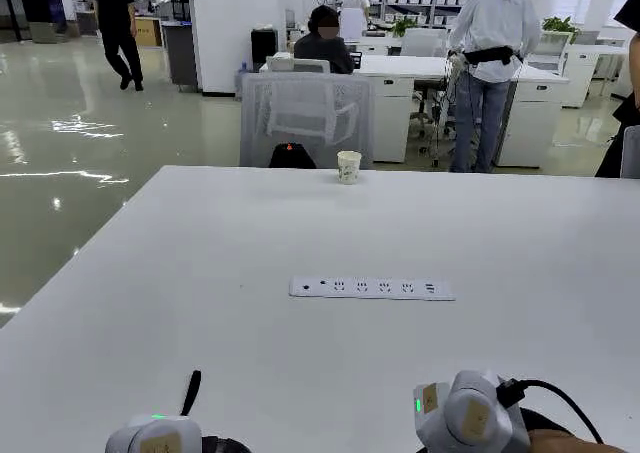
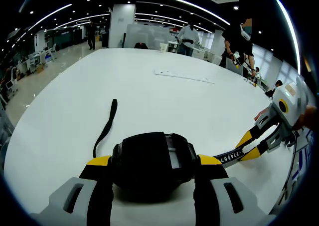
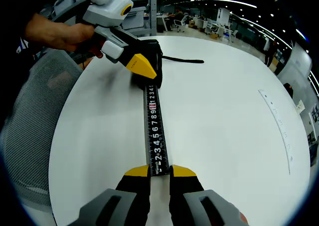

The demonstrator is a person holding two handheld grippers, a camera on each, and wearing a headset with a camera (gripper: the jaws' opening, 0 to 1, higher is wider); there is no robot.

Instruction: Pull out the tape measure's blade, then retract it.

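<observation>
Clamping, left tongs [image 2: 153, 162]: closed tight on the black tape measure [image 2: 149, 153], one tip on each side of its case.
Right tongs [image 3: 159, 170]: pinched together on the free end of the blade [image 3: 154, 121].
Tape measure: held near the close edge of the white surface [image 1: 300, 233].
Blade: stretched out straight between both tongs, numbers facing up.
Strap [image 2: 105, 126]: lay flat on the surface, trailing away from the case.
Power strip [image 1: 371, 288]: lay mid-surface, well apart from the tongs.
Paper cup [image 1: 348, 166]: stood at the far edge.
</observation>
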